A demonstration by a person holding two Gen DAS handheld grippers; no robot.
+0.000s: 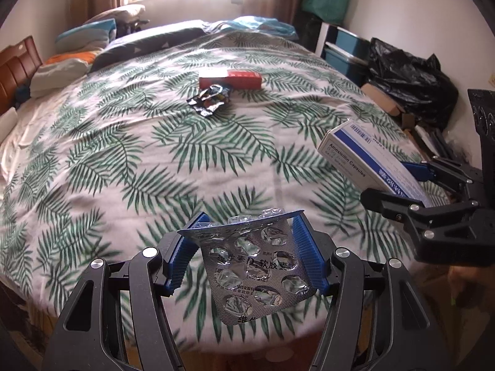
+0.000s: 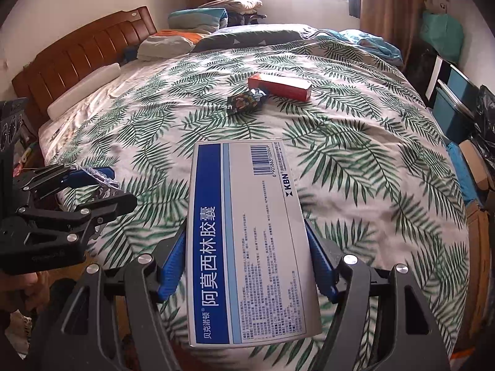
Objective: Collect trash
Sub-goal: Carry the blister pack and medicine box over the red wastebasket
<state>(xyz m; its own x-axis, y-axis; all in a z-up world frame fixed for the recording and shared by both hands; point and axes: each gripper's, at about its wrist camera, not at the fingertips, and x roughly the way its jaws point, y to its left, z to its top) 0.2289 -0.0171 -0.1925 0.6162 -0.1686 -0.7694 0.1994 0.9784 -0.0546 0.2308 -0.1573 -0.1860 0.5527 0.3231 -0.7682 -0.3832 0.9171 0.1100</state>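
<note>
My left fingers (image 1: 247, 247) are closed on an empty blister pack (image 1: 256, 275), its foil sheet squeezed edge to edge between the blue pads so that the top bows upward; it is featherlight, thin and springy, and I judge that a harder squeeze would only crumple it, while a looser one could let it pop out. My right fingers (image 2: 247, 266) are clamped across the long sides of a blue-and-white medicine box (image 2: 247, 238), which sticks out well ahead of the fingertips. It looks like light, hollow cardboard, stiff along the edges but easy to dent on the broad faces, so holding it by the narrow sides, as now, seems the safe place. Beyond both pairs of fingers, well apart from them on the leaf-print bed (image 1: 123, 160), lie a red box (image 1: 230, 79) and, touching its near edge, a crumpled wrapper (image 1: 210, 99). The wrapper should be limp and slippery, best pinched at a raised fold; the box is best taken across its long sides. A black bag (image 1: 408, 80) sits beside the bed, off to the right of my fingers; I cannot tell what is in it, nor whether it is meant for this trash.
</note>
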